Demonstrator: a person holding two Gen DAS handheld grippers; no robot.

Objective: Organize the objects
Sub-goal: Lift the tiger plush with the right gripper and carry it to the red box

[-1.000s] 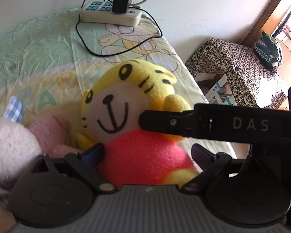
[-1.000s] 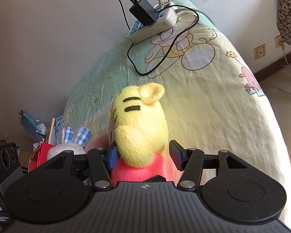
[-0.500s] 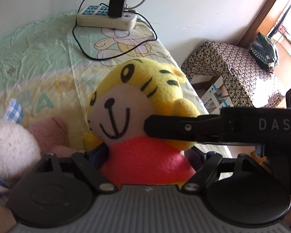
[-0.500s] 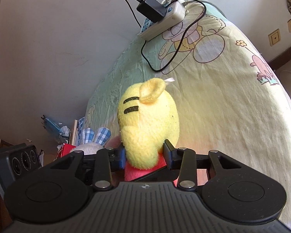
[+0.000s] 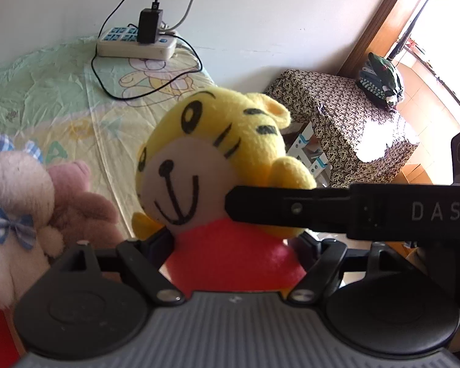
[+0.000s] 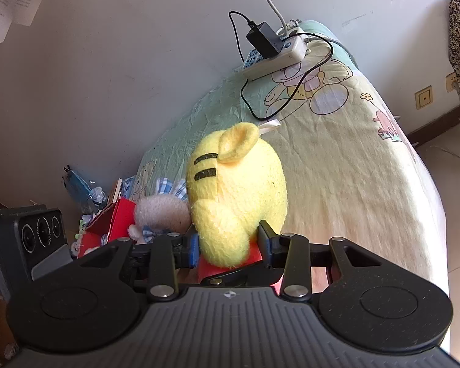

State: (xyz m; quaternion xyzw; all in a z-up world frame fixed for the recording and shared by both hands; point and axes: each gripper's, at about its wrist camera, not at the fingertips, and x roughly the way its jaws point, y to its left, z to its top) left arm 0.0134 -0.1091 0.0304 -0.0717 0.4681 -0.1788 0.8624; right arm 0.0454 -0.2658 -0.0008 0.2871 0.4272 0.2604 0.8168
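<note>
The left hand-held gripper (image 5: 233,245) is closing narrowly on the red body of the yellow tiger plush (image 5: 217,165), its pads pressing into the fabric on either side. The right hand-held gripper (image 6: 228,242) is pinching the same toy at a narrow width from behind, at the arm and lower back. The plush is sitting between both sets of jaws, raised clear of the bed (image 6: 337,165), with its head leaning forward past the fingertips.

The soft stuffing is giving under the pads, so either grip is probably shallower than it looks, and the toy could be squeezing out upward. With two grippers sharing one toy, uneven pulling is likely to be twisting it or tearing it from one side. The right gripper's finger (image 5: 291,208) is crossing just ahead of the left jaws, risking a knock. The pink-and-white bunny plush (image 5: 18,202) is crowding the left gripper's left side and could be getting snagged.
</note>
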